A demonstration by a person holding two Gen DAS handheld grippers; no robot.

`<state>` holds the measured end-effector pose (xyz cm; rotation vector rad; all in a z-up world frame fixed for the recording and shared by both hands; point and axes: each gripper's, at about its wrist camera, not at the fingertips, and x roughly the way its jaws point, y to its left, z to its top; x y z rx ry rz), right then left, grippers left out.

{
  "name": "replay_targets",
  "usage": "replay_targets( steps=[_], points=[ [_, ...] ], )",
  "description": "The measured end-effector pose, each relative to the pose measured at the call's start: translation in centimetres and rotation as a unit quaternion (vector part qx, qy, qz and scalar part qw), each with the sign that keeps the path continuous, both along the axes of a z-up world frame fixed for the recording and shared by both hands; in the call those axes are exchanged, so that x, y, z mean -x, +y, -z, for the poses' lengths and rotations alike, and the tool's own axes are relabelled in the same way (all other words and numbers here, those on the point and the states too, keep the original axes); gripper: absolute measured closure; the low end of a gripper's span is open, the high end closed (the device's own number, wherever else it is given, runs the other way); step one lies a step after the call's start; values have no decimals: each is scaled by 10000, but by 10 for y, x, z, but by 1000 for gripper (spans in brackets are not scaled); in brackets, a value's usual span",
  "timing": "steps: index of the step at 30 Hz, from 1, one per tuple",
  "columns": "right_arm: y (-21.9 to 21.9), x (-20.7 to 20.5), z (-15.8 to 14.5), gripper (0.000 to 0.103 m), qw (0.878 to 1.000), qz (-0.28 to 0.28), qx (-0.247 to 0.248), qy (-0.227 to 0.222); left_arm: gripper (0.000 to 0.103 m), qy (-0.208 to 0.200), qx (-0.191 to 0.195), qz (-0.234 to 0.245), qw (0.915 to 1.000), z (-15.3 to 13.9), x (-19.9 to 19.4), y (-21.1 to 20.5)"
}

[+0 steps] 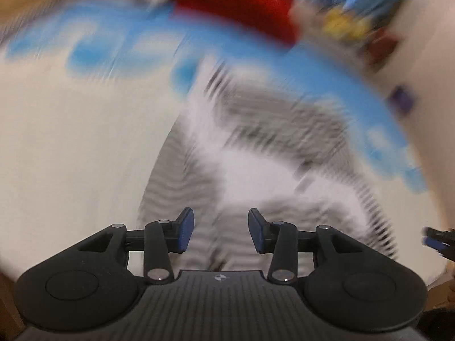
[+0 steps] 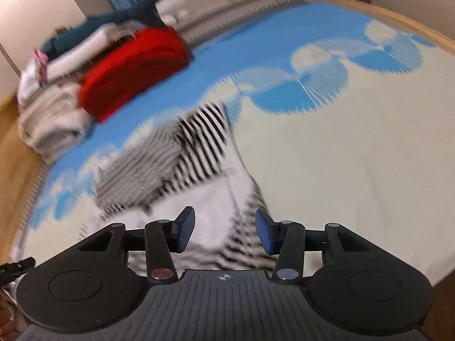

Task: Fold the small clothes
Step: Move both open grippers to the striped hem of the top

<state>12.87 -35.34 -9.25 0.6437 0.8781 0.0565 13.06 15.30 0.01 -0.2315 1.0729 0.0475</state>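
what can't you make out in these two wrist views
- Left wrist view: motion blur smears the striped garment, so its folds and edges are unreadable.
- Right wrist view: the left gripper is cut off by the frame edge.
- Right wrist view: the clothes pile behind the red garment is blurred, so the items can't be counted.

A red folded pile (image 2: 133,71) and stacked laundry (image 2: 51,119) crowd the bed's far-left corner, while the spread (image 2: 355,156) lies open on the right.
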Motion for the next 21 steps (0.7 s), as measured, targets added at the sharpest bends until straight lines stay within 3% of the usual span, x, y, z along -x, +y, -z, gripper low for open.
replay_targets(
  steps=[2,6,16,21],
  points=[
    [7,3,14,52,9994,-45,53,328,54,357,175,-246,9989,14,-4,10],
    [18,1,28,54,9978,-225,-126,618,31,592,224,-306,9975,26,-12,16],
    [43,-13,72,48,9813,-309,-8,1898,31,1423,-230,-616,9876,62,-17,14],
    [52,-13,84,48,9747,-392,98,2199,32,1545,-227,-710,9852,69,-19,13]
  ],
)
